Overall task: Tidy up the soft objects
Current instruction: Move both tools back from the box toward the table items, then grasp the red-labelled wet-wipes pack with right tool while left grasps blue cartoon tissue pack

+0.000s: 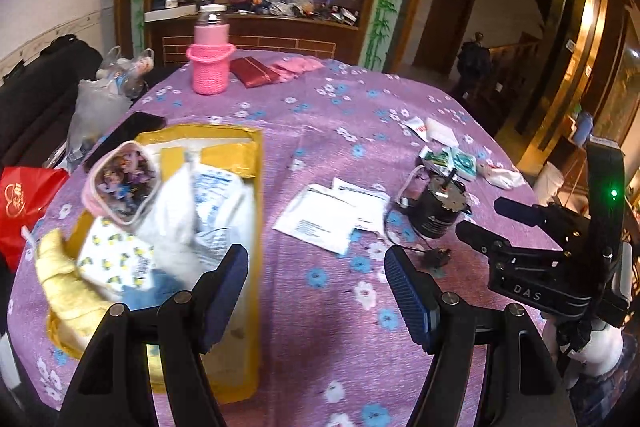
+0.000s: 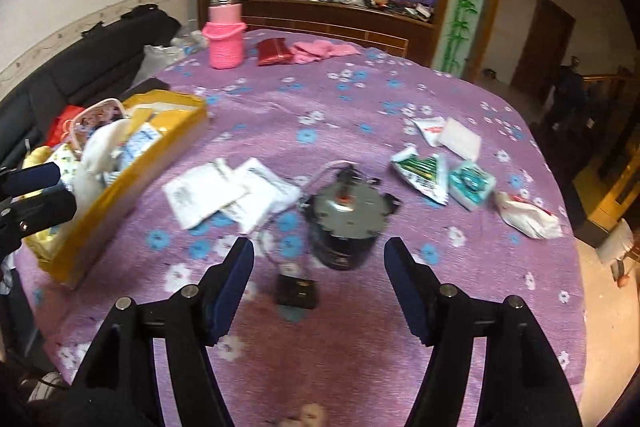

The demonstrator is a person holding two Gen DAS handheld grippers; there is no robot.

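Right wrist view: right gripper (image 2: 319, 269) hangs apart and empty above the table; left gripper (image 1: 316, 287) likewise beside the yellow box (image 1: 256, 195). Looks between pickups, next grabbing the white packets (image 2: 224, 193).

The right gripper (image 2: 320, 287) is hovering over a purple flowered tablecloth (image 2: 400, 307), its jaws standing apart with nothing between them. Just ahead, a black cylindrical motor (image 2: 346, 223) is standing on the cloth, with a small black plug (image 2: 298, 291) lying near it. Two white packets (image 2: 228, 193) are lying to its left, beside a yellow box (image 2: 132, 175) that is holding a heap of soft things. The left gripper (image 2: 40, 195) is reaching in at the left edge, over that box. A pink bottle (image 2: 224, 35) is standing at the far side.
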